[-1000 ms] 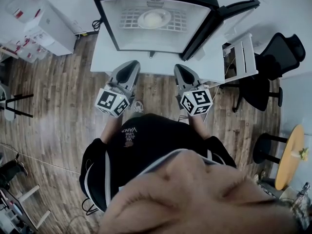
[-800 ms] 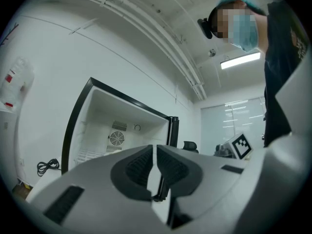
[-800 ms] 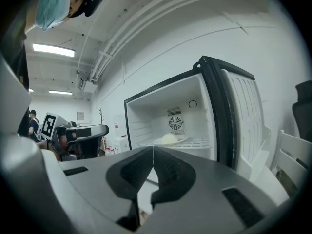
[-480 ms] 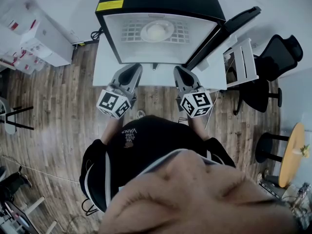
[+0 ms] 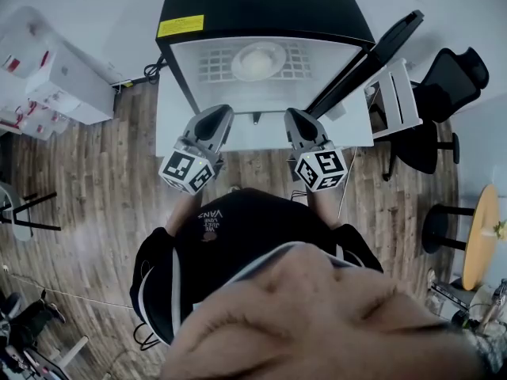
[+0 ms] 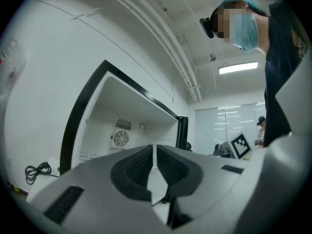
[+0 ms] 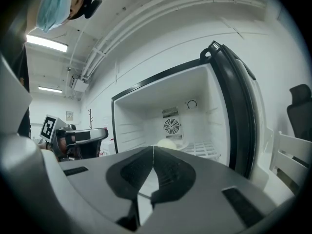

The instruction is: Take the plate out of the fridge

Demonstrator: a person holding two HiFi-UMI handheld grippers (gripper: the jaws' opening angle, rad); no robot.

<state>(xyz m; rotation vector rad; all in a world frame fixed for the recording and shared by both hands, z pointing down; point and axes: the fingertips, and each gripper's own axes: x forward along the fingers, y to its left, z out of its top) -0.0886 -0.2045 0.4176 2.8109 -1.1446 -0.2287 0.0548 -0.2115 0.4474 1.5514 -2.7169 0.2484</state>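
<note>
A small black fridge (image 5: 261, 6) stands open on a white table, its door (image 5: 366, 60) swung to the right. Inside, a pale plate (image 5: 259, 58) lies on the wire shelf (image 5: 293, 66). My left gripper (image 5: 219, 115) and right gripper (image 5: 291, 117) are held side by side in front of the fridge opening, both shut and empty, short of the plate. In the right gripper view the plate (image 7: 167, 144) shows just above my shut jaws, on the wire shelf (image 7: 202, 148). The left gripper view shows the fridge interior (image 6: 122, 135); the plate is hidden there.
A white table (image 5: 170, 113) carries the fridge. White boxes (image 5: 59, 77) stand at the left. A white rack (image 5: 392, 93), a black office chair (image 5: 444, 85), a stool (image 5: 444, 228) and a round wooden table (image 5: 482, 236) are at the right. The floor is wood.
The head view has shifted, so the fridge sits slightly lower and closer in the frame. Both grippers stay shut and hold nearly the same place before the opening.
</note>
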